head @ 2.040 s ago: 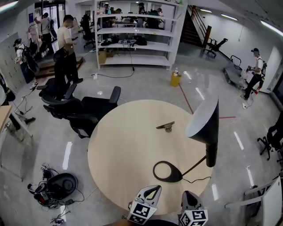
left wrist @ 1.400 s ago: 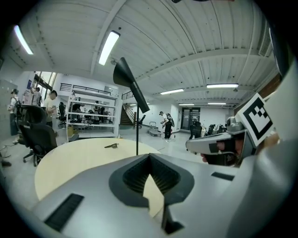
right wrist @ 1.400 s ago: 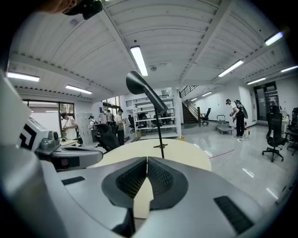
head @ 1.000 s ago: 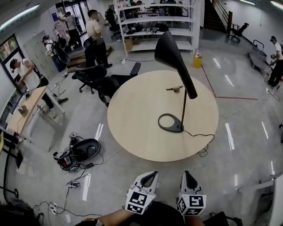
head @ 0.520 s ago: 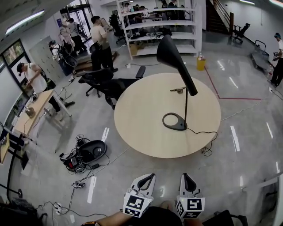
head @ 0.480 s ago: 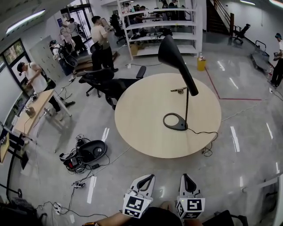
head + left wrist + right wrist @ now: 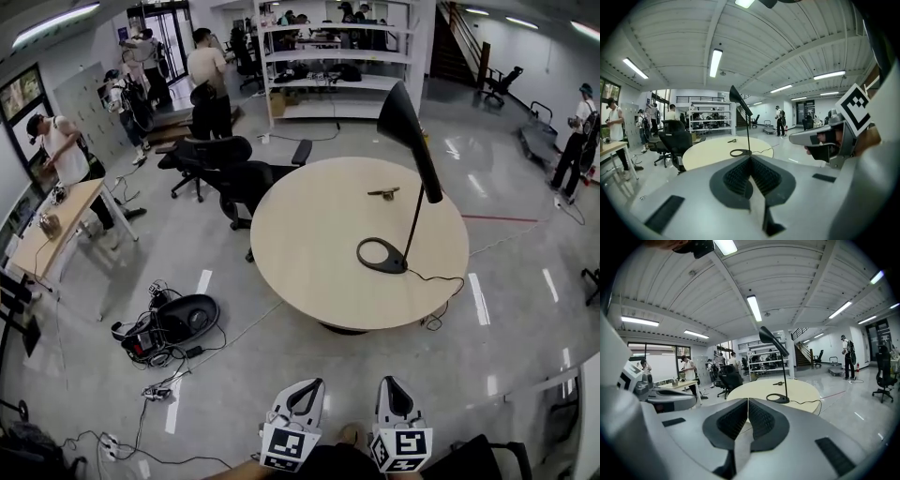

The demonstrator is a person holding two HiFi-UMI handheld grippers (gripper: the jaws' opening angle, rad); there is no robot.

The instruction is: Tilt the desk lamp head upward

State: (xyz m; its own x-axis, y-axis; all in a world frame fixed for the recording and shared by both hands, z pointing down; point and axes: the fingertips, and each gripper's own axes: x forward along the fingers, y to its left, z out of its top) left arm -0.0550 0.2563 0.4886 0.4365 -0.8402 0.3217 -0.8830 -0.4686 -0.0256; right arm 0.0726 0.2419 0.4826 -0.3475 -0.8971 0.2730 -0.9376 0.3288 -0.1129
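Note:
The black desk lamp stands on the round pale wooden table, right of centre. Its cone head points up and back, its ring base lies flat. Both grippers sit at the bottom of the head view, well short of the table and over the floor: left gripper and right gripper, each with its jaws together and nothing held. The left gripper view shows the lamp far ahead past the left gripper. In the right gripper view the lamp is equally distant beyond the right gripper.
A small brown tool lies on the table behind the lamp. The lamp cord drops over the table's right edge. Black office chairs stand at the table's left. A black device with cables lies on the floor. Shelving and people are behind.
The view has drawn back from the table: two seconds ago the grippers were at its near edge, now they are over the floor. The lamp's pose looks unchanged.

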